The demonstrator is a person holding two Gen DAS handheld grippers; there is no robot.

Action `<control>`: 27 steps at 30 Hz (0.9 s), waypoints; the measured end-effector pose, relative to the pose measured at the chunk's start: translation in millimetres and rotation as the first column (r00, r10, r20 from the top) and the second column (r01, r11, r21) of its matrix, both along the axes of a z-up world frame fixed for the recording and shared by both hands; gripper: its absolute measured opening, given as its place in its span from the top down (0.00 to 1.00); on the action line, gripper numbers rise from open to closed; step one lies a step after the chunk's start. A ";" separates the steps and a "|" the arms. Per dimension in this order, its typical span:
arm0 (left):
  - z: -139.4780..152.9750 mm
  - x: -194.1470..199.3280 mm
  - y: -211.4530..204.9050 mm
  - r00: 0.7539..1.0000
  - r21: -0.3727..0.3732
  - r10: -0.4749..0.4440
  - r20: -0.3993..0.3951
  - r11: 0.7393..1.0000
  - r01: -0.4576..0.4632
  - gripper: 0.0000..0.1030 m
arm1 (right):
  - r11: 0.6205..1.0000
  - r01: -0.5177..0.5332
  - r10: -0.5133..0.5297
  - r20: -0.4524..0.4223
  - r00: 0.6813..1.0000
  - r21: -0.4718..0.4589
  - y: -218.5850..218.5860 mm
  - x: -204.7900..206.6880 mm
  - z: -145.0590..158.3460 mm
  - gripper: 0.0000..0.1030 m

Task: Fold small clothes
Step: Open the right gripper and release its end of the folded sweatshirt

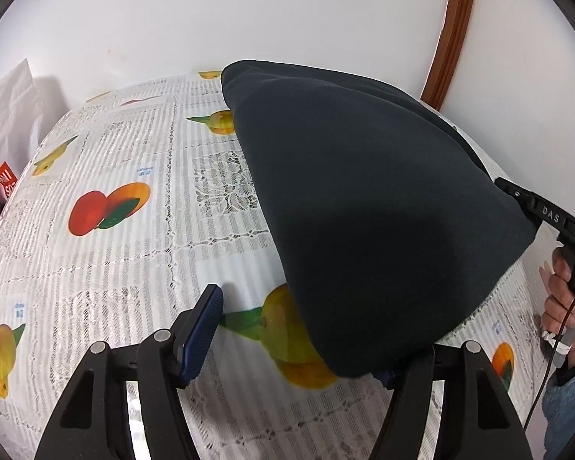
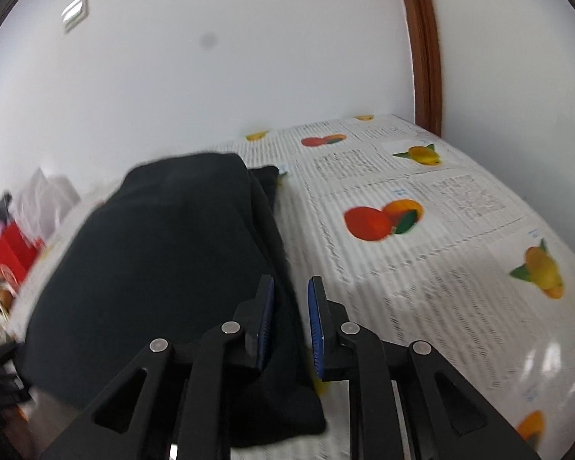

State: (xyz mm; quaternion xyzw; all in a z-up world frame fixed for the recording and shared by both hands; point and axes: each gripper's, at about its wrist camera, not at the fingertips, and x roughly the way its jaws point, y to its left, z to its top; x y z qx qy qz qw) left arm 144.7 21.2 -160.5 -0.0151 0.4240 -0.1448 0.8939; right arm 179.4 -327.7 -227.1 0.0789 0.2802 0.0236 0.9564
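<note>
Left wrist view shows the dark garment (image 1: 364, 211) tented above the bench (image 1: 134, 230), left gripper (image 1: 299, 341) jaws wide, gripping nothing; right gripper (image 2: 290, 322) jaws narrowly parted around an edge (grip uncertain), so clamp firmly, then lower evenly
</note>
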 end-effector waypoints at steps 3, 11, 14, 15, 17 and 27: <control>6.7 -10.9 -1.5 1.000 0.019 0.002 0.012 1.000 -0.002 0.38 | 0.997 0.052 -0.052 0.012 0.999 -0.048 -3.8 -17.6 11.4 0.83; 28.9 -40.8 -1.3 0.999 0.037 0.001 0.049 0.999 -0.003 0.38 | 0.996 -0.021 0.024 0.037 0.999 -0.085 20.4 -28.6 16.2 0.83; 39.2 -49.0 4.1 0.999 -0.006 -0.003 0.054 1.000 0.004 0.38 | 0.990 0.051 -0.055 -0.025 0.998 -0.132 13.1 -22.6 -7.1 0.83; 43.0 -49.9 5.8 0.998 -0.023 -0.005 0.058 1.000 0.007 0.38 | 0.991 0.053 -0.059 -0.050 0.997 -0.120 8.3 -22.7 -11.3 0.83; 52.5 -48.7 8.0 0.997 -0.043 0.000 0.077 0.999 0.003 0.38 | 0.994 0.060 -0.066 -0.055 0.996 -0.095 -1.4 -29.6 -11.0 0.83; 27.7 -3.4 -1.3 1.000 -0.012 0.004 0.024 1.000 -0.004 0.37 | 0.991 0.045 -0.051 -0.043 0.998 -0.129 -15.3 -41.7 26.9 0.86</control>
